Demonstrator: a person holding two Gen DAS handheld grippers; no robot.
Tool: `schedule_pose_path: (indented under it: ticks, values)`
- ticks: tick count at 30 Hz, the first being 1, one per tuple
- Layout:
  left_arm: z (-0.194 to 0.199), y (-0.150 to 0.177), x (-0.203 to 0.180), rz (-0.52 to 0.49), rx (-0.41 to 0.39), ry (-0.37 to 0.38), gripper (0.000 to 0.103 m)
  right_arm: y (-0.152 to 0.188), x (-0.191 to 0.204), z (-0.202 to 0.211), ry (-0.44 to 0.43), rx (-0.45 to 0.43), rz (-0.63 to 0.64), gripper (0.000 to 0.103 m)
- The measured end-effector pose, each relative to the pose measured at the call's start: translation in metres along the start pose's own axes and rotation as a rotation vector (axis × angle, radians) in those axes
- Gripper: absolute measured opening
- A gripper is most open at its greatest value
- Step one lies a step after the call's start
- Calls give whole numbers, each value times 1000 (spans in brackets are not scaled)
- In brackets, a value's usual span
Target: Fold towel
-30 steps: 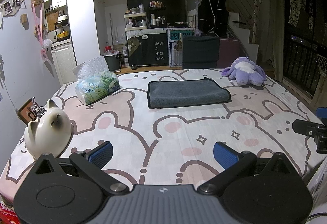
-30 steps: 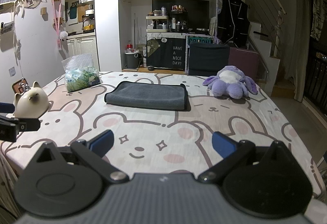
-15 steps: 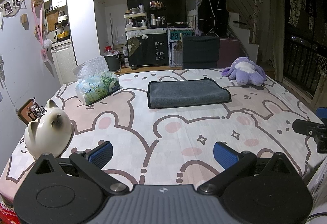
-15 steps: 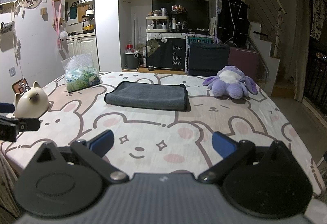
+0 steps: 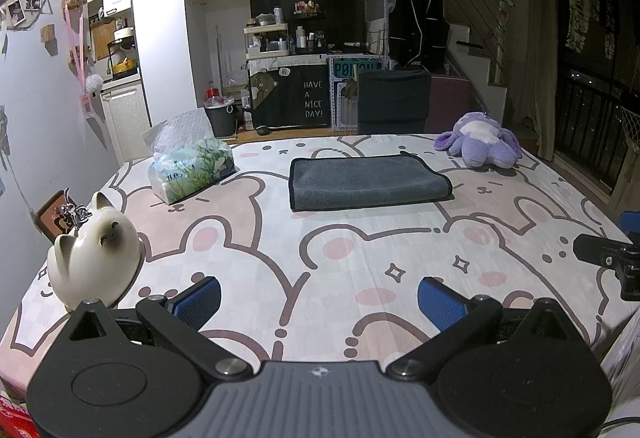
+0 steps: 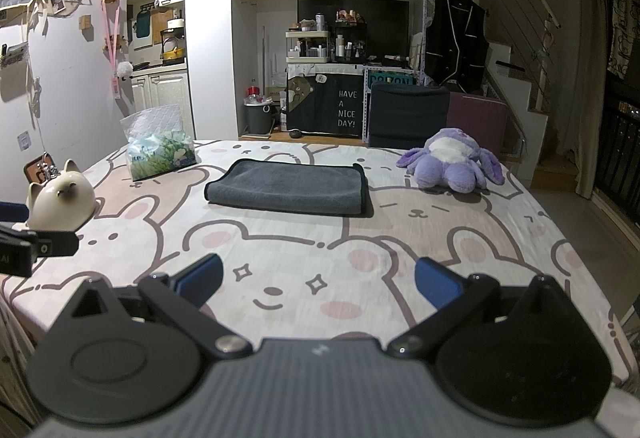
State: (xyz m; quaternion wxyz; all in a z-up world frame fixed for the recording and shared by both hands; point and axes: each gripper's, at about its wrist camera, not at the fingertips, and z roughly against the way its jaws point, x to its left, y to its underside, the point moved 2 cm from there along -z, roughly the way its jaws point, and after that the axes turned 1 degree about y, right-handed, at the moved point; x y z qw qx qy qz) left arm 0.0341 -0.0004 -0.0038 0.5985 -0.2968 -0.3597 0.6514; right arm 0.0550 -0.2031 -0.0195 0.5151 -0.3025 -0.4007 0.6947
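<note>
Nothing has shifted since a second ago: the towel is lying where it was and both my tongs are hovering in place.

From my left wrist, my left gripper (image 5: 319, 300) is standing wide, holding nothing, over the bunny-print tablecloth (image 5: 320, 258). The grey towel (image 5: 366, 183) is lying folded flat toward the far side of the table, well apart from my fingers. A tissue pack (image 5: 192, 170) is sitting to its left, a cat figurine (image 5: 94, 250) nearer me.

From my right wrist, my right gripper (image 6: 319, 284) is likewise gaping wide and empty. The towel (image 6: 288, 188) is resting between the tissue pack (image 6: 160, 154) and a purple plush (image 6: 452, 166).
</note>
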Motion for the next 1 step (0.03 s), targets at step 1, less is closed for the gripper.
schedule_pose_path:
  ticks: [1]
  values:
    - [0,0,0,0,0,0,103,0,0,0,0,0,0,103]
